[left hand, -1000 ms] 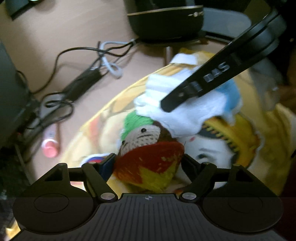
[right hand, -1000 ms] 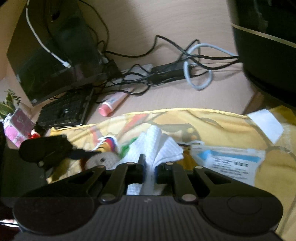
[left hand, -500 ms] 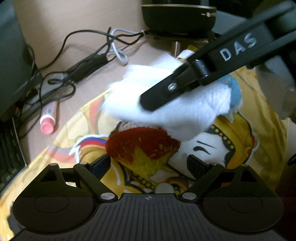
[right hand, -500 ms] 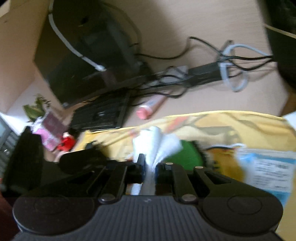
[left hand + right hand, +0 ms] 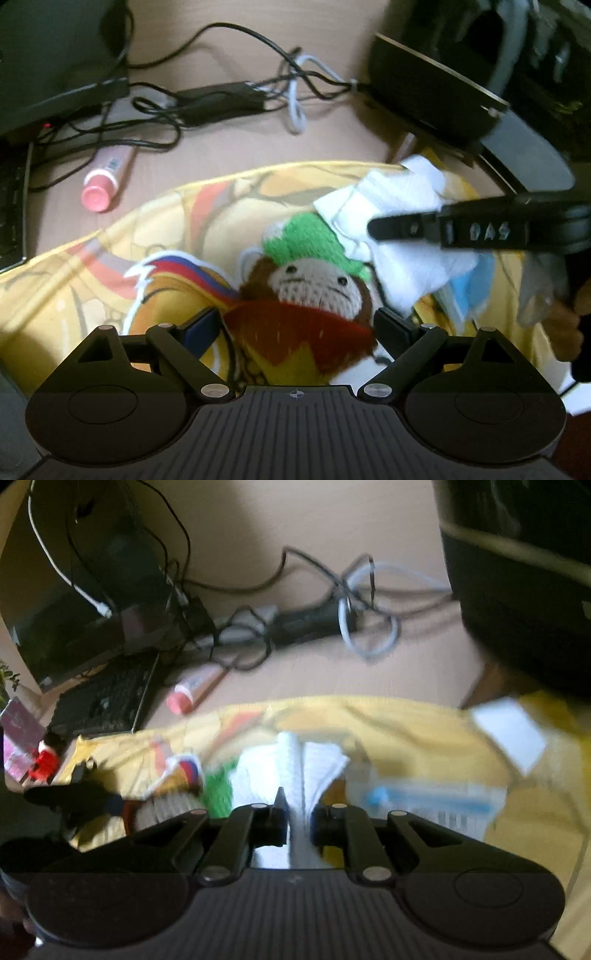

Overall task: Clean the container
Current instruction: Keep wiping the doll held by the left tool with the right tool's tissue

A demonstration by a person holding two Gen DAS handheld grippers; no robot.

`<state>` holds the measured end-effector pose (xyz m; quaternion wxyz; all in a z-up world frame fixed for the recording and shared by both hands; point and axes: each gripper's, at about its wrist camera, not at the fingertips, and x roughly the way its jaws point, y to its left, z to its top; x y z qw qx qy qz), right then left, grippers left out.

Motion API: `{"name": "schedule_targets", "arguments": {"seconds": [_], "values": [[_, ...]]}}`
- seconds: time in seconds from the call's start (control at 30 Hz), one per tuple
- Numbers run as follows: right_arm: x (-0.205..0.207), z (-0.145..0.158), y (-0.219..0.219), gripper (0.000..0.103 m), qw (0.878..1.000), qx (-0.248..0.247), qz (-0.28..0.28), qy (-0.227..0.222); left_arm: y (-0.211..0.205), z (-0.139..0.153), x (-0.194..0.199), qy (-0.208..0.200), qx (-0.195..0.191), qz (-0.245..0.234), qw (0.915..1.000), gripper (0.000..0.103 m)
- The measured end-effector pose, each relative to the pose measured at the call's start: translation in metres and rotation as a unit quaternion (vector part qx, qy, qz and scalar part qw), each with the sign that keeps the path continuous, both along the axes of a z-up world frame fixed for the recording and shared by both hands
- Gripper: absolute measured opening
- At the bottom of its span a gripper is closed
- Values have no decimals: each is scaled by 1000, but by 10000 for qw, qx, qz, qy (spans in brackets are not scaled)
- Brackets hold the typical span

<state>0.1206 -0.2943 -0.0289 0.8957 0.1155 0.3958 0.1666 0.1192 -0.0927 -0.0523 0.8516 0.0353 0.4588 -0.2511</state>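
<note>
A red-and-yellow container (image 5: 299,332) stands between the wide-set jaws of my left gripper (image 5: 297,325), its pads close beside the container's sides without visibly pressing. Just behind the rim shows a crocheted doll (image 5: 314,280) with a green hat; I cannot tell whether it sits inside. My right gripper (image 5: 295,812) is shut on a bunched white tissue (image 5: 306,768). In the left wrist view the right gripper (image 5: 376,229) comes in from the right, holding the tissue (image 5: 391,199) up and to the right of the doll's hat.
Everything lies on a yellow printed cloth (image 5: 92,280) on a wooden desk. Behind it are a pink-capped tube (image 5: 103,181), tangled cables (image 5: 229,99), a keyboard (image 5: 103,698) and a dark monitor (image 5: 92,590). A black round appliance (image 5: 424,92) stands at the right. A blue-white packet (image 5: 436,801) lies nearby.
My left gripper has rolled level and its jaws stand a little wider around the container. The tissue in the right gripper has come off the doll's head, up and to the right.
</note>
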Motion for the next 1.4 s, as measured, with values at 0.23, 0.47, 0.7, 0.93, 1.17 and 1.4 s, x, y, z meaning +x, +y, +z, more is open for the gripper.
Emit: {"name": "schedule_targets", "arguments": {"seconds": [0.23,0.47,0.7,0.93,1.17,1.4], "values": [[15,32,15,13,9833,1605,831,-232,-1,-6,2,196,168,56,9997,94],[19,-4,21,13,9970,598,462,157,3,-3,0,344,-134,-12,9993,94],[-1,-11,4,21,9985,496,217,89,-4,-9,0,483,-341,-79,9982,94],[-10,-5,-1,18,9982,592,-53,90,-19,-6,-10,-355,223,-432,9982,79],[-7,13,-11,15,9981,532,-228,-191,-40,-3,-44,-2500,2282,-1731,9249,79],[-3,38,-7,15,9806,1917,334,-239,-42,-16,-58,-2196,2176,-1942,9310,84]]}}
